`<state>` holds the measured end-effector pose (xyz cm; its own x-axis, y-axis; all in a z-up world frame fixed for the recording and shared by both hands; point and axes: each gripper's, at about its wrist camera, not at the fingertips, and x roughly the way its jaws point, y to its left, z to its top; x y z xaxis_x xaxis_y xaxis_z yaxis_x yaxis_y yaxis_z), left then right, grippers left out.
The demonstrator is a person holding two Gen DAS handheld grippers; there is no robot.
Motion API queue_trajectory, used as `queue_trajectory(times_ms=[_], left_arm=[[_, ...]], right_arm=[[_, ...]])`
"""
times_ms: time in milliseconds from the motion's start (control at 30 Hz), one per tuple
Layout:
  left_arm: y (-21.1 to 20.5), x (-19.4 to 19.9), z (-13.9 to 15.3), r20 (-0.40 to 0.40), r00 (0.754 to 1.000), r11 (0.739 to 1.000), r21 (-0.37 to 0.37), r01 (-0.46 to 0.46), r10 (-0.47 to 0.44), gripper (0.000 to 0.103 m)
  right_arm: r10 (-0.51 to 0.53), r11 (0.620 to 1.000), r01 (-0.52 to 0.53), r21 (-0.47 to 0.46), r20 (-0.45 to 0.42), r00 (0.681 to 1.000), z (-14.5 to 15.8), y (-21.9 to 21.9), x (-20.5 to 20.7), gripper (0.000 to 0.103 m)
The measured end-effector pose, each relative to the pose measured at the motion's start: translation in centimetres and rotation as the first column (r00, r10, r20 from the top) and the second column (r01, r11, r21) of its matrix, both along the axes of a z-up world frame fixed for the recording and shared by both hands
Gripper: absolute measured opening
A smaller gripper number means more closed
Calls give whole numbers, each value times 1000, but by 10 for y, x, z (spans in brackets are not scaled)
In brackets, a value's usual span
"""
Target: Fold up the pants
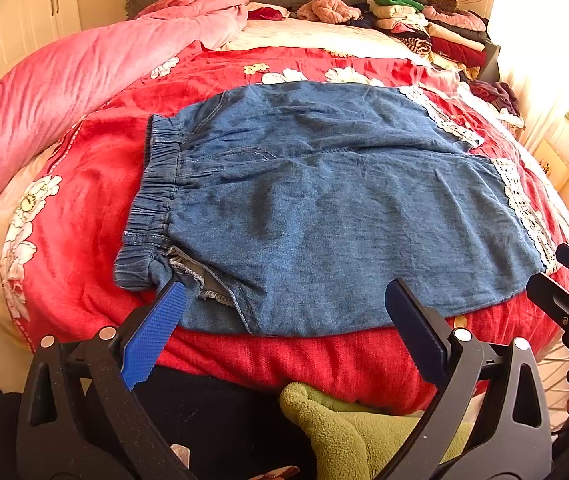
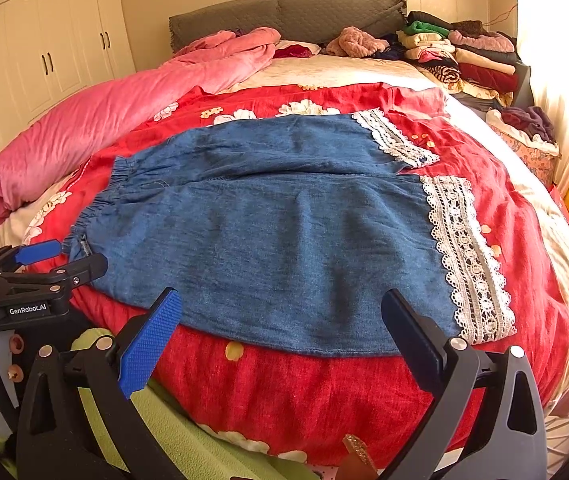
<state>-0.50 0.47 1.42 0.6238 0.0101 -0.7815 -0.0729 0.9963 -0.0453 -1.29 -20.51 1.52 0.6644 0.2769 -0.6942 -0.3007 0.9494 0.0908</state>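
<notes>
The denim pants (image 2: 284, 232) lie spread flat on the red floral blanket (image 2: 316, 396) that covers the bed, their long axis running left to right across the scene: the gathered elastic waistband (image 1: 156, 196) is at the left end and the two white lace cuffs (image 2: 468, 256) at the right. The legs lie side by side, one near and one far, with the seam between them running along the same left-right line. The left gripper (image 1: 284, 320) hangs over the near edge at the waistband end, its fingers (image 1: 152, 336) spread wide and holding nothing, the blue pad just beside the near waistband corner. The right gripper (image 2: 284, 324) sits over the near edge nearer the cuff end, its fingers (image 2: 150, 340) likewise wide apart and empty, the near hem lying between them. So each gripper already faces its own end of the near leg, and the cloth lies just ahead of both. I judge the fold turns on this: both can pinch the near edge and carry it away toward the far leg, folding along the long axis. The left is the closer to its corner. A pink quilt (image 2: 96, 120) lies at the far left, well apart from the pants.
</notes>
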Motion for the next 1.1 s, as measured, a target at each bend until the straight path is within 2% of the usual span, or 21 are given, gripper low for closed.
queue_trajectory(times_ms=[1100], left_arm=[[5, 2, 2, 12, 1000, 1000, 5, -13, 13, 94]], right_arm=[[-2, 1000, 2, -12, 0, 1000, -1, 2, 8, 99]])
